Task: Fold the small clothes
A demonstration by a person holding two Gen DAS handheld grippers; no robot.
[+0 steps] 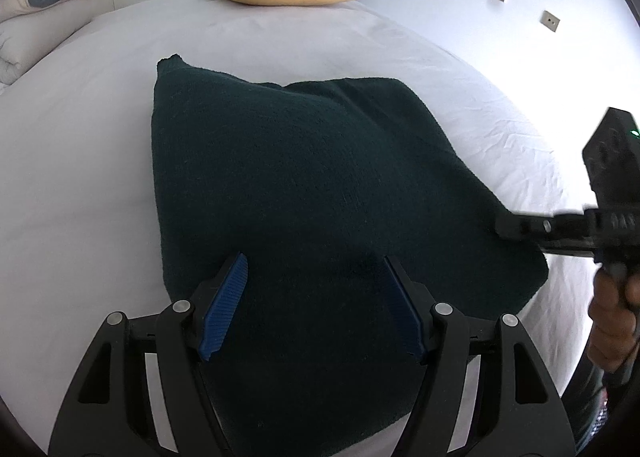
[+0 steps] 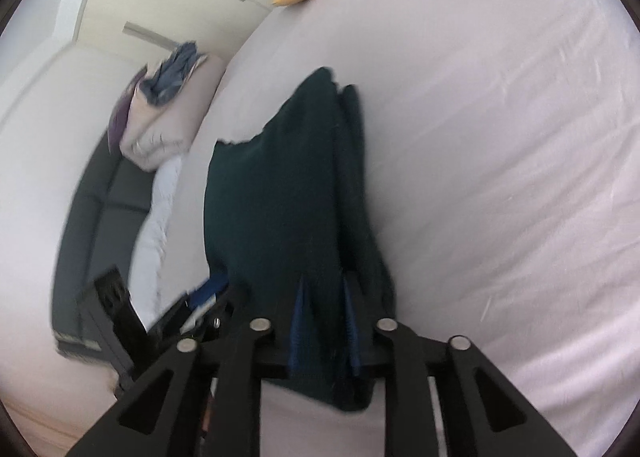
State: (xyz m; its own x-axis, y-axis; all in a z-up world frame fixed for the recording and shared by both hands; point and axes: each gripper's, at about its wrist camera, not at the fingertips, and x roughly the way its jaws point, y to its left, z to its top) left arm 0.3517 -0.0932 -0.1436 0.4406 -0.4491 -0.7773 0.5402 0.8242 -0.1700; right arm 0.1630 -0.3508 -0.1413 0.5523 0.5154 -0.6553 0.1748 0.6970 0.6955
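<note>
Dark green garment (image 1: 304, 177) lying folded on the bed (image 1: 80, 177).
Left gripper (image 1: 314, 281) hovering wide above its near edge; right gripper (image 2: 325, 293) apparently pinching its corner, view blurred.

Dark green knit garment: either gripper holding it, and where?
Right gripper is shut on the dark green knit garment at its near right edge. Left gripper is open above it, holding nothing.

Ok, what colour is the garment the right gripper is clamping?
Very dark green, a plain knit garment, no pattern. The left wrist view shows it best.
</note>
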